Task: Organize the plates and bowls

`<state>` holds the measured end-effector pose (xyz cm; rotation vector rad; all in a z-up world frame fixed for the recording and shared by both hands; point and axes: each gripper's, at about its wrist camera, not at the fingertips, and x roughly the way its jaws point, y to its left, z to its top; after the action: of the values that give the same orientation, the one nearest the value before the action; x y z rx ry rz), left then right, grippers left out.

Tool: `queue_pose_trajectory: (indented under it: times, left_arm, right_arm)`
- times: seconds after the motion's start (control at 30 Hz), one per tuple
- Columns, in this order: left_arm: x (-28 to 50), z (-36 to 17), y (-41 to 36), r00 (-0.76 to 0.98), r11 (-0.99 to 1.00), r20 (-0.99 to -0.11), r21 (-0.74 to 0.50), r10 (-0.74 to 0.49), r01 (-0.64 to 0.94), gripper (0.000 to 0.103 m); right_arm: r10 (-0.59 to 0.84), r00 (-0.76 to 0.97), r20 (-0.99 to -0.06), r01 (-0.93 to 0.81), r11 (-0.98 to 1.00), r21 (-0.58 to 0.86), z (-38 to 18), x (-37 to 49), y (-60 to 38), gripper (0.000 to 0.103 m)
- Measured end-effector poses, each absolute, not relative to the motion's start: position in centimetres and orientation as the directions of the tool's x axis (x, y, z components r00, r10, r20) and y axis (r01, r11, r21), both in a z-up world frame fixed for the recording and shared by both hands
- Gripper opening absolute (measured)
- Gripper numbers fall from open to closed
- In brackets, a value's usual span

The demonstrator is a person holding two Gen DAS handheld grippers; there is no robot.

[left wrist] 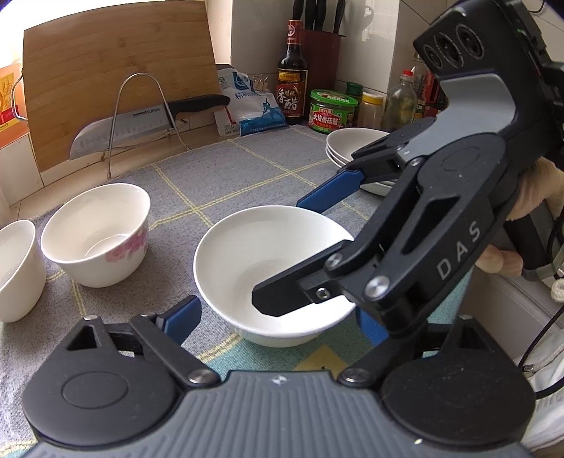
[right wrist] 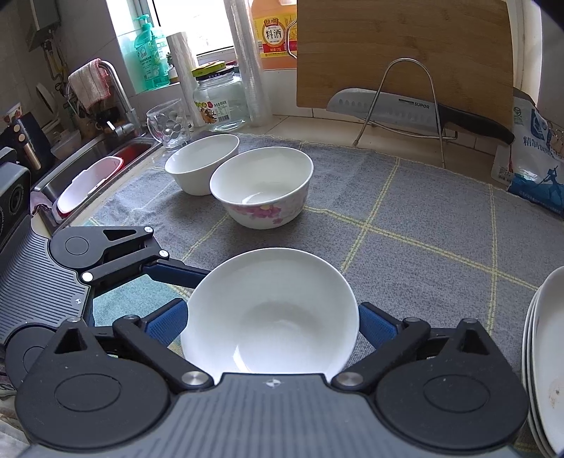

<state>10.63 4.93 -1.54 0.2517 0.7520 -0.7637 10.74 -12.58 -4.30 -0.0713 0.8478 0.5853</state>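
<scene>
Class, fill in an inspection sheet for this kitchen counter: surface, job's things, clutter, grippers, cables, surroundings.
Surface: grey checked mat covers the counter.
Job's things: plain white bowl nearest; floral bowl and second white bowl side by side farther back; plate stack at the right edge.
Clutter: knife in front of the upright cutting board; blue-and-white bag; glass mug; jar.
Grippers: left gripper open; right gripper open, flanking the plain white bowl, contact unclear.
Cables: black cable beside the right gripper's handle.
Surroundings: sink and faucet at left; window behind.
</scene>
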Motion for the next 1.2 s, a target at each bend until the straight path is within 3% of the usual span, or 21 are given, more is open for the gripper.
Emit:
queue_pose_trajectory:
  times: [0.5, 0.87, 1.2]
  left_arm:
    - [10.6, 0.2, 10.2, 0.551, 0.809, -0.704, -0.056, -0.448, 0.586, 0.096]
    - [14.3, 0.2, 13.3, 0.663, 0.906, -0.676, -0.018, -0.323, 0.423, 0.096]
    - [17.8, -0.5, 12.7, 0.69, 0.92, -0.656, -0.019, -0.307, 0.391, 0.096]
  right_arm:
    - [0.42, 0.551, -0.721, -0.533, 0.842, 0.083, -2.6, 11.4, -11.4, 0.103]
    - [0.403, 0.569, -0.716, -0.548, 0.836, 0.035, -1.5, 13.9, -9.4, 0.103]
    - [0.393, 0.553, -0.735, -0.599, 0.8, -0.023, -1.1, 17.1, -7.4, 0.103]
